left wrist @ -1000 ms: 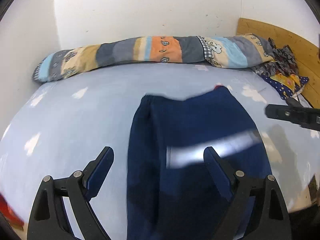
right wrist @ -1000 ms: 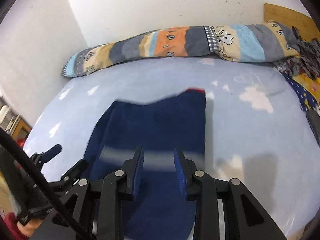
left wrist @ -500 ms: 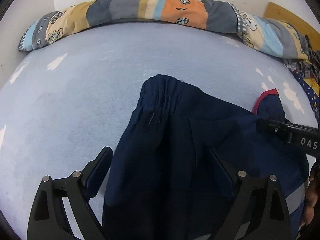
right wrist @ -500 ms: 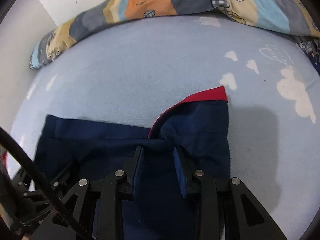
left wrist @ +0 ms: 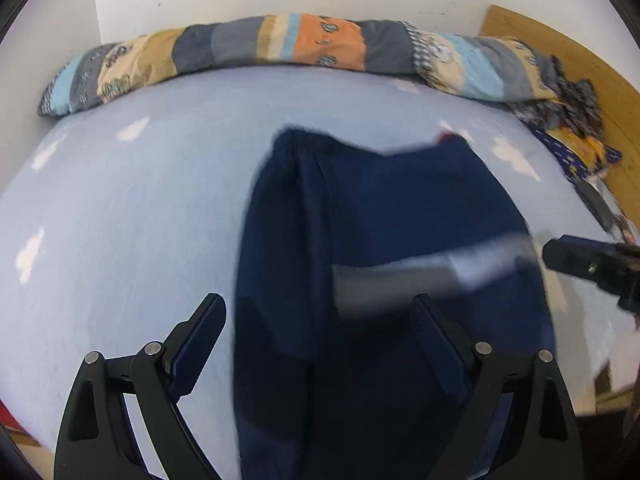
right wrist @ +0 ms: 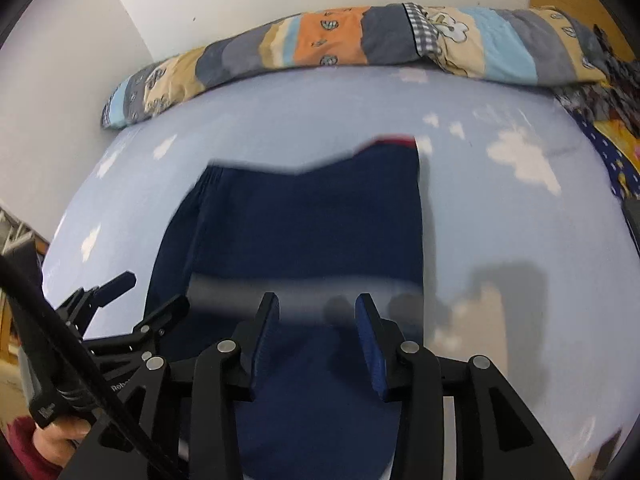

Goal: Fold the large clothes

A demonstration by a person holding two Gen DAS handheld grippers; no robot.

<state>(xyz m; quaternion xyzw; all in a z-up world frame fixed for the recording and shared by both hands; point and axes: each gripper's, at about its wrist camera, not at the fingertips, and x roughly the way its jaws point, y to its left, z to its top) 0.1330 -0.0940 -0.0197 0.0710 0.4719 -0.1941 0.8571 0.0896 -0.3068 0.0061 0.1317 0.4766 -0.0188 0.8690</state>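
White walls enclose a bed [left wrist: 120,208] covered by a pale blue sheet with white cloud prints; a rolled patchwork quilt [left wrist: 312,46] lies along its far edge, and a heap of patterned fabric [left wrist: 572,120] sits at the right corner.

Task item: the navy garment [right wrist: 312,224] lies on the sheet near the middle of the bed, its near part running out of view below both cameras. A grey reflective band [right wrist: 248,294] crosses it, and a red trim [right wrist: 394,141] shows at the far right corner.

Changes:
1. Half a second ago both cameras sat low and close over the bunched far edge. Both now view the garment from farther back, with the wall in frame again.
2. The far edge, gathered and creased then, now reads as a roughly even line, though motion blur limits the detail.
3. The right gripper [right wrist: 317,312] has just been opening its jaws. They stand moderately spread over the fabric, with no cloth pinched between the pads.
4. The left gripper [left wrist: 320,320] stands wide spread above the garment, gripping nothing.

Assessment: the garment appears released and laid flat. The next fold probably requires a fresh grasp.
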